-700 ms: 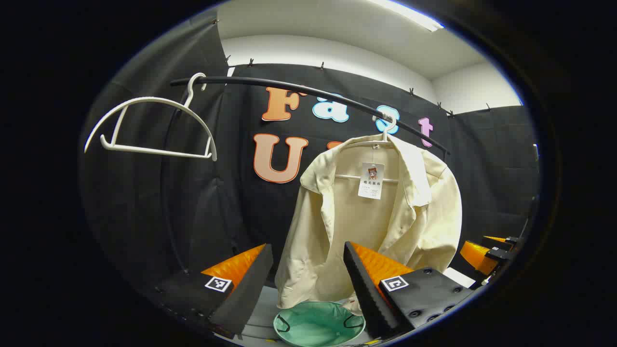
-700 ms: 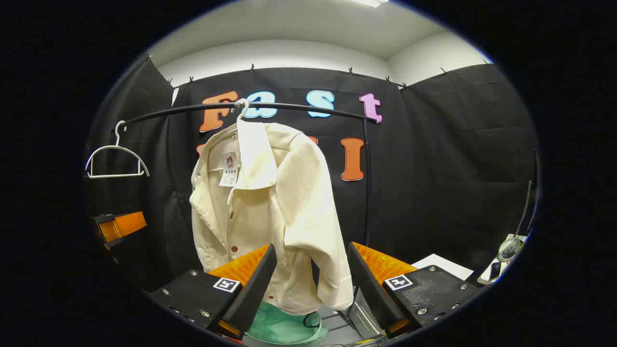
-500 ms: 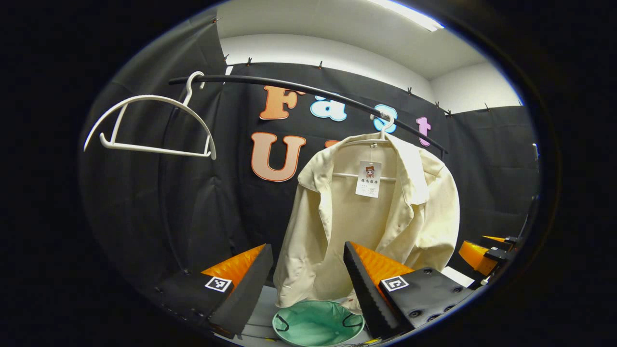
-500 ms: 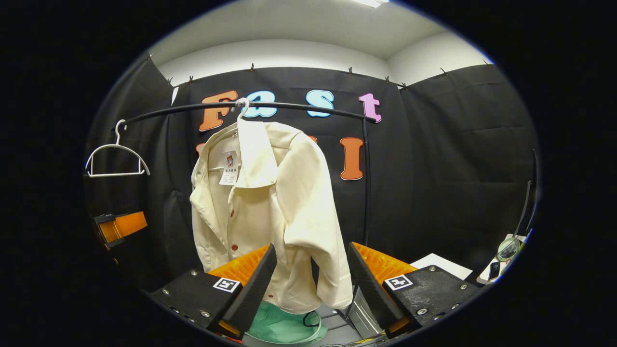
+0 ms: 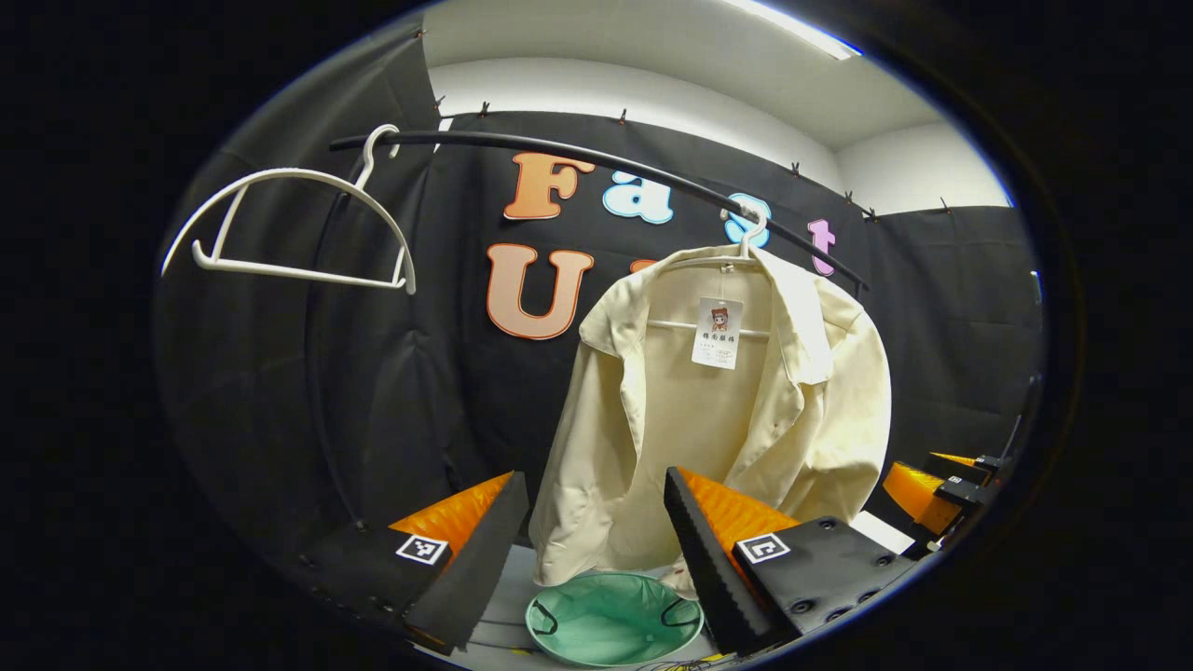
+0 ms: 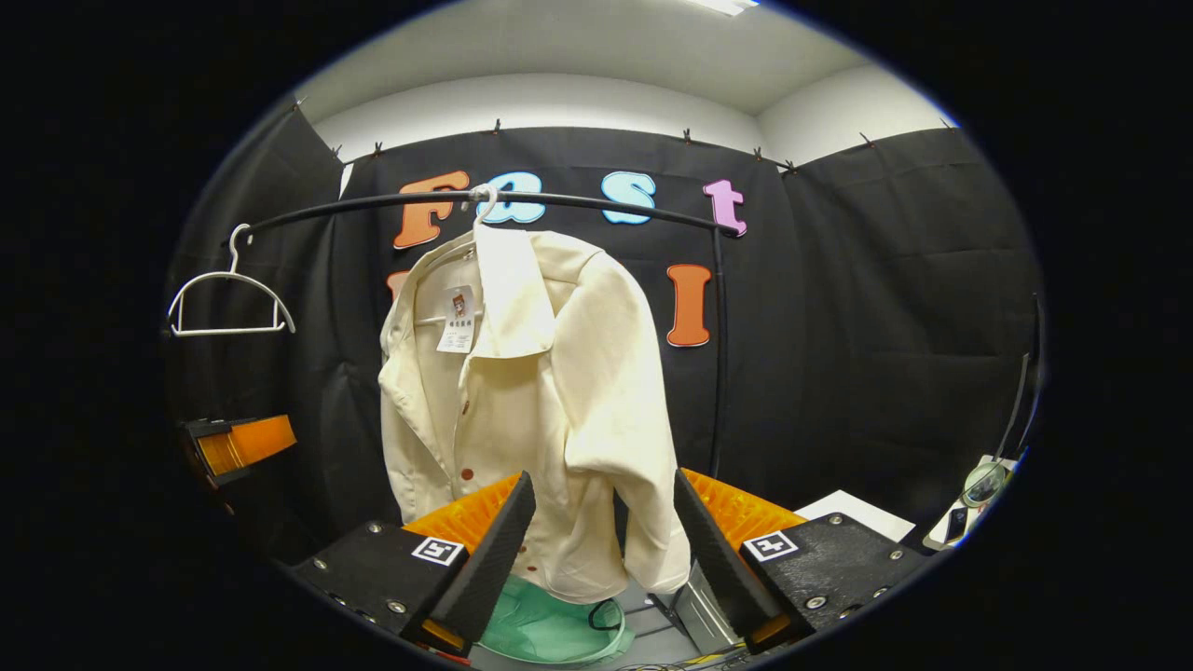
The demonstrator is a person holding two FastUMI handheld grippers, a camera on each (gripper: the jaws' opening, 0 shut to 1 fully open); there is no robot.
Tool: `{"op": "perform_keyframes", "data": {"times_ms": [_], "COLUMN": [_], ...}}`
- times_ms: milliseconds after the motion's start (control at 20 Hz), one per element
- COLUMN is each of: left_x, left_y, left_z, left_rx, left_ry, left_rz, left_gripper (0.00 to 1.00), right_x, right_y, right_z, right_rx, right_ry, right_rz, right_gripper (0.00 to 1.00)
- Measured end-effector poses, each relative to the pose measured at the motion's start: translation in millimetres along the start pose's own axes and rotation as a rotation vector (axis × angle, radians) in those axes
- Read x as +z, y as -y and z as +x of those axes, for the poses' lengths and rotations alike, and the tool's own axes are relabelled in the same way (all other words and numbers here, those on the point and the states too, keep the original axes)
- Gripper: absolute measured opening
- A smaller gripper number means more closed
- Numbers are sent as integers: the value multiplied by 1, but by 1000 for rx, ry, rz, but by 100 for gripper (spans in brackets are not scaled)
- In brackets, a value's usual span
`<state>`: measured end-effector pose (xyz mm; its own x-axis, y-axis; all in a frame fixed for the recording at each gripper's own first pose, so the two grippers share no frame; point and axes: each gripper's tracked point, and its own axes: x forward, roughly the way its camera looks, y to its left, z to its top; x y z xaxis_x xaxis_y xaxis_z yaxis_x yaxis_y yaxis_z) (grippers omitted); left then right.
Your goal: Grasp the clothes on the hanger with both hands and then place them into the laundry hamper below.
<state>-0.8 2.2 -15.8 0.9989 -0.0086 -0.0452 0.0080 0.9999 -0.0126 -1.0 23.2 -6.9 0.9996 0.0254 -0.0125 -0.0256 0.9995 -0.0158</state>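
A cream jacket (image 5: 718, 419) (image 6: 531, 391) with a paper tag hangs on a white hanger (image 5: 746, 244) (image 6: 481, 207) from a black rail (image 5: 596, 163) (image 6: 578, 200). Below it on the floor sits a round green hamper (image 5: 613, 630) (image 6: 550, 632), partly hidden by the jacket's hem in the right gripper view. My left gripper (image 5: 596, 522) is open, short of the jacket, its fingers framing the lower hem. My right gripper (image 6: 604, 522) is open too, with the jacket's sleeve seen between its fingers, apart from them. The right gripper also appears at the far right edge of the left gripper view (image 5: 937, 485).
An empty white hanger (image 5: 298, 224) (image 6: 228, 303) hangs at the rail's left end. The rail's upright post (image 6: 716, 363) stands right of the jacket. A metal box (image 6: 694, 606) and white paper (image 6: 853, 511) lie on the floor at the right.
Both views have shifted slightly: the jacket sits a little higher in the left gripper view and larger in the right gripper view. Both grippers stay open.
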Motion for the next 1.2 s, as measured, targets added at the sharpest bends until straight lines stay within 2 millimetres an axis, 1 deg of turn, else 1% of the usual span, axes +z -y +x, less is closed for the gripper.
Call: {"op": "perform_keyframes", "data": {"times_ms": [50,100,200,250,350,550,600,650,900,950,1000,1050,1100,1150,1200], "left_x": [-2,-2,-3,-4,-7,-9,-9,-10,-11,-12,-13,-12,-12,-12,-13], "left_y": [-2,-4,-8,-9,-12,-19,-20,-23,-35,-37,-39,-41,-44,-46,-48], "left_z": [1,1,1,-1,0,0,0,0,-5,-6,-6,-7,-6,-6,-5], "left_rx": [2,5,17,20,25,38,42,47,78,81,84,89,95,100,106], "left_ry": [-4,-7,-8,-10,-16,-25,-28,-30,-35,-39,-43,-42,-42,-42,-43], "left_rz": [0,2,2,1,-4,-3,1,5,11,10,10,10,11,11,10], "left_gripper": [96,100,100,96,96,97,100,97,97,96,100,97,100,97,97], "right_x": [-1,-1,-2,-1,3,10,12,14,11,10,8,8,8,8,8], "right_y": [-5,-12,-25,-32,-45,-68,-74,-81,-102,-106,-109,-112,-114,-117,-119], "right_z": [1,2,6,7,13,32,37,42,70,75,81,86,91,95,100], "right_rx": [12,25,56,71,101,139,152,165,184,185,187,189,192,194,198], "right_ry": [-3,-6,-11,-13,-7,7,8,8,-11,-20,-25,-27,-29,-31,-33], "right_rz": [0,0,-1,0,6,13,23,33,44,45,45,46,47,49,51], "right_gripper": [93,93,93,93,93,93,93,93,93,92,90,86,84,82,80]}}
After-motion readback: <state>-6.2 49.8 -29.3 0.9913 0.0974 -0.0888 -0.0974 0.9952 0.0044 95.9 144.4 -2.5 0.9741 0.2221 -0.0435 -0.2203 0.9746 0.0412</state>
